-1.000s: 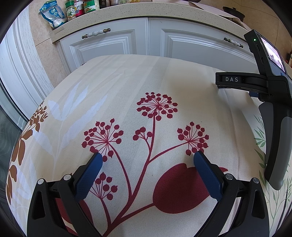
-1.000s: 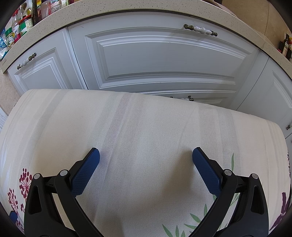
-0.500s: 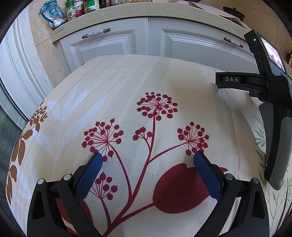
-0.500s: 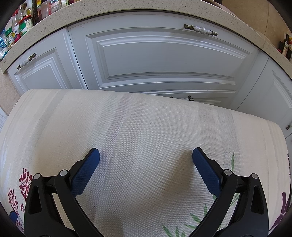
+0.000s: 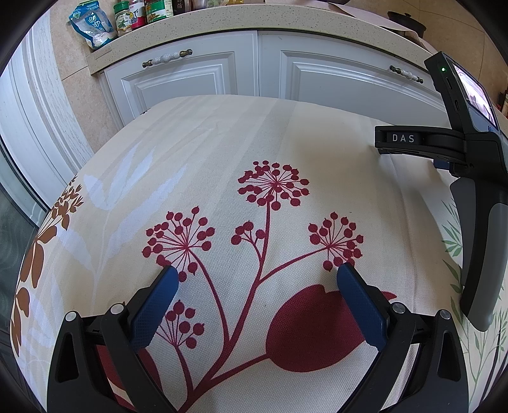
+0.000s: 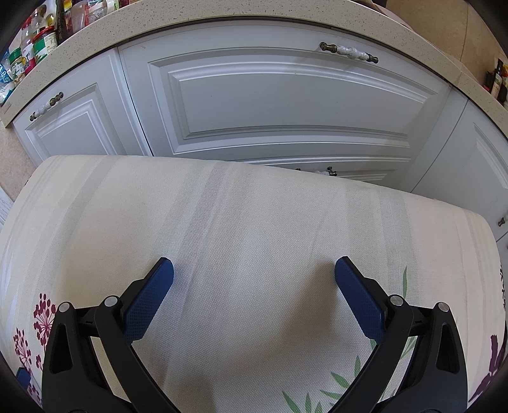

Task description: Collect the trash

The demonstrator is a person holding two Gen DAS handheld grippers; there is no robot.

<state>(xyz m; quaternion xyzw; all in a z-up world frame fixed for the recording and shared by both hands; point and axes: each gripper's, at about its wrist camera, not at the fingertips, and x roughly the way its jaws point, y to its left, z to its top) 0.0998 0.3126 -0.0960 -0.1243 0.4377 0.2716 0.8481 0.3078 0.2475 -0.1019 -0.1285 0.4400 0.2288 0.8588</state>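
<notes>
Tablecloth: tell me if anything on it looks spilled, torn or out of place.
Nothing stands out. The tablecloth lies flat and clean, with no trash in view. The left gripper and right gripper hang open above it.

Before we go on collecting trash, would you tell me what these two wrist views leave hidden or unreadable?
- Trash: none shows in either view; anything lying outside the frames is cut off.
- Right gripper in the left wrist view: side-on, so its fingers overlap and the opening is unreadable there.
- Jars on the counter: labels too small, tops cut by the edge.
- Tablecloth: the near part sits behind the fingers.

Left gripper [image 5: 254,279], right gripper [image 6: 253,271]: jaws wide.
</notes>
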